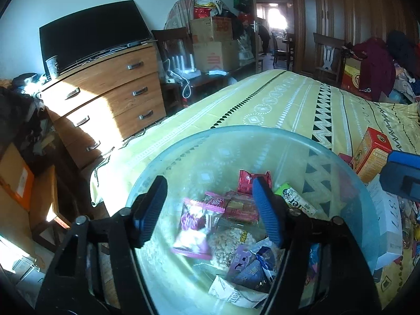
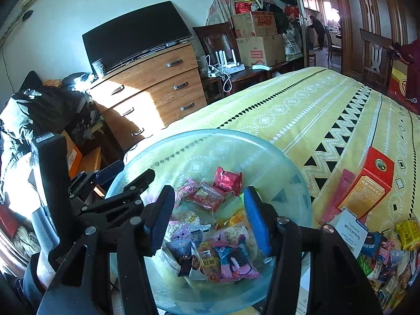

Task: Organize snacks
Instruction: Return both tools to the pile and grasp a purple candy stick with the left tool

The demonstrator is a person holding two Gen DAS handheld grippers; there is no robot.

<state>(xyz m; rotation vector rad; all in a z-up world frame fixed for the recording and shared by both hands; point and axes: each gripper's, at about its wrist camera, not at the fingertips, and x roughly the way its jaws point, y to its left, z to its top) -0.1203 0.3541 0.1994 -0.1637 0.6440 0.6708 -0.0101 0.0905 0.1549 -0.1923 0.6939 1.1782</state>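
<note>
We held the left hand-held gripper (image 1: pixel 210 210) and right hand-held gripper (image 2: pixel 208 216) spread apart, empty, over the clear bowl (image 2: pixel 294 183) of snacks (image 2: pixel 210 249); orange box (image 2: pixel 367 183) at three o'clock.

**Black frames, blue pads, silver pivots**

The left gripper (image 1: pixel 210 207) was matte black plastic, its two fingers (image 1: pixel 149 210) faced with ribbed blue pads. Round silver pivot pins studded the linkage arms, and a triangular cut-out showed in the black frame. The right gripper (image 2: pixel 208 218) matched it: black arms, ribbed blue pads (image 2: pixel 256 220), the same silver pins. From the right wrist view, the left unit showed a tall black handle block with a pale label on top, and a strip of bare skin under a dark sleeve below it
</note>
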